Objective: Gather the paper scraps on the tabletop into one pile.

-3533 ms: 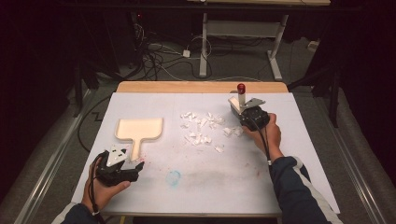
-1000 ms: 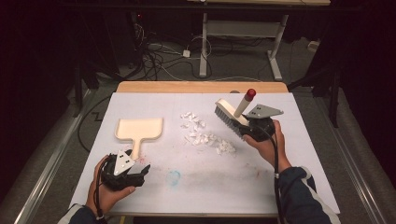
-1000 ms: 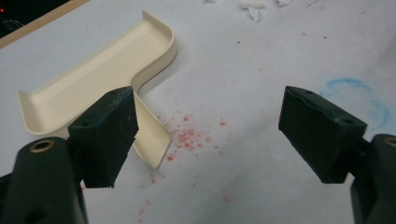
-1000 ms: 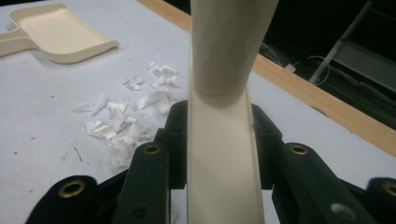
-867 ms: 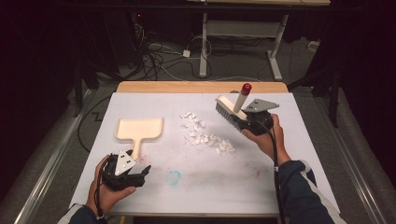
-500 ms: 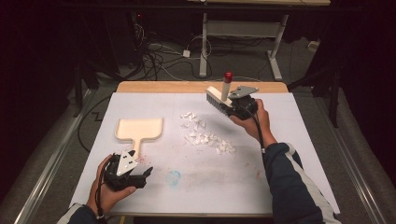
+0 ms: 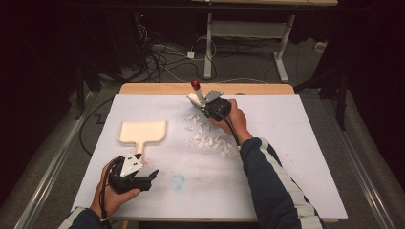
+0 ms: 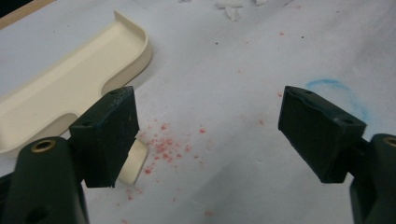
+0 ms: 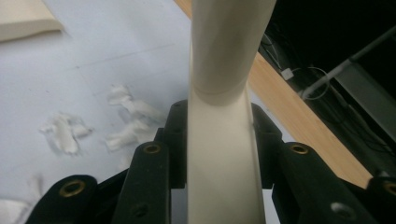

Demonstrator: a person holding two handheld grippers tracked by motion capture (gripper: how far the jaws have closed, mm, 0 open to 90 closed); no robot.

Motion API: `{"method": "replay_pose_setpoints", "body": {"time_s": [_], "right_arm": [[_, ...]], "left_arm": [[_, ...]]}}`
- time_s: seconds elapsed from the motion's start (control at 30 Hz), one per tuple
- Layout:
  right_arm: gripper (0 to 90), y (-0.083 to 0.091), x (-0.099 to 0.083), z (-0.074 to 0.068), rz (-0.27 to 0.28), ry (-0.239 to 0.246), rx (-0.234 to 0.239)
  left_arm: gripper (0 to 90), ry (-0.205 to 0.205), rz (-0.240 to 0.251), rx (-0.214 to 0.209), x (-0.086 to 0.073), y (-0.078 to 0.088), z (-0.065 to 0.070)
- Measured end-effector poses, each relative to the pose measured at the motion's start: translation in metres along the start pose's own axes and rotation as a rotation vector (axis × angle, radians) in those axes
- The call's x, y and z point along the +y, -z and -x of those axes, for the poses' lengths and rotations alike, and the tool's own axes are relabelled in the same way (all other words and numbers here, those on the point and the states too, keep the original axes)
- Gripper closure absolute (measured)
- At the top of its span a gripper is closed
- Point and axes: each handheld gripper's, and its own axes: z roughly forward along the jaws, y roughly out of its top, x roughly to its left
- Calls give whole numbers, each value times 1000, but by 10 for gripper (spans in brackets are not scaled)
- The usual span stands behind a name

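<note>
Two jaws of the right gripper [image 7: 208, 106] are clamping the cream handle of a brush [image 9: 224, 93] at the far edge of the white scraps [image 7: 206, 138]. The left gripper [image 7: 143, 177] is resting with jaws wide apart, just beside the cream dustpan [image 7: 142, 132].

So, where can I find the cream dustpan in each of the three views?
High view: the cream dustpan lies left of centre, beyond the left gripper.
Left gripper view: upper left, with its handle end behind the left jaw.
Right gripper view: one corner at the top left edge.
Shared landmark: the white paper scraps.
</note>
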Motion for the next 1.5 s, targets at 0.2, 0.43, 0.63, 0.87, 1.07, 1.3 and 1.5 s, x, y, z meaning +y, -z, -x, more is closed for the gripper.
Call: {"method": "replay_pose_setpoints", "body": {"time_s": [0.2,0.43,0.63,0.87,1.07,1.3,1.5], "right_arm": [[675,-8,4,-14,13,35,45],[672,-3,-4,-25,39,84,112],[670,15,-16,-30,68,164,207],[669,44,-32,-30,96,208,341],[671,72,-45,-31,87,287,404],[674,92,-60,-24,114,259,407],[676,98,-63,-18,155,200,350]], "left_arm": [[193,8,-7,-3,-1,-1,-1],[193,-8,-11,-7,-1,-1,0],[193,-17,-10,-9,-1,-1,1],[193,-31,-18,-10,0,0,4],[193,-40,-26,-14,0,0,6],[196,-57,-37,-15,2,0,9],[196,-43,-34,-6,2,-1,6]]}}
